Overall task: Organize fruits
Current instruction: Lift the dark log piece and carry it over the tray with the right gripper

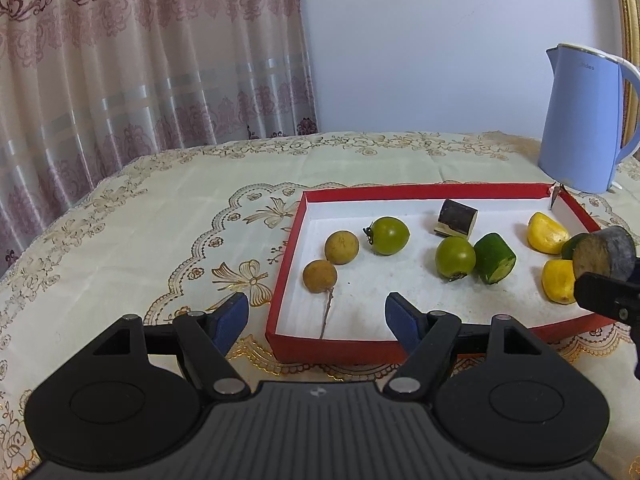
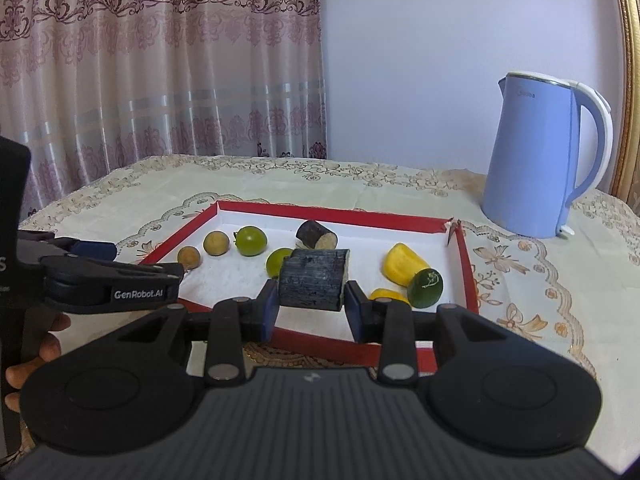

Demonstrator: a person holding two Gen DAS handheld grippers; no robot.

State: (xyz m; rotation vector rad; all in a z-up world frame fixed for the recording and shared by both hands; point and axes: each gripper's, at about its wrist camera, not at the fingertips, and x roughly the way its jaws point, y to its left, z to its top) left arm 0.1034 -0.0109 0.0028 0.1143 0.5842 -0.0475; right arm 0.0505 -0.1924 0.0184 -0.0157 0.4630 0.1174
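Right wrist view shows the right tool (image 2: pixel 311 307) clamping a dark sugarcane piece (image 2: pixel 314 280) crosswise above the red tray (image 2: pixel 466 264), its twin (image 2: pixel 316 235) lying straight ahead, seemingly nearer than the wide, empty left tool (image 1: pixel 316 312).

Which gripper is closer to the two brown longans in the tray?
Left. The left gripper hangs open at the red tray's near-left corner, just short of the longans. The right gripper, shut on a dark sugarcane piece, is over the tray's right side.

"GenRobot.AI" printed on left gripper (image 2: pixel 120 276) side; kettle (image 2: pixel 532 160) logo too faint to read.
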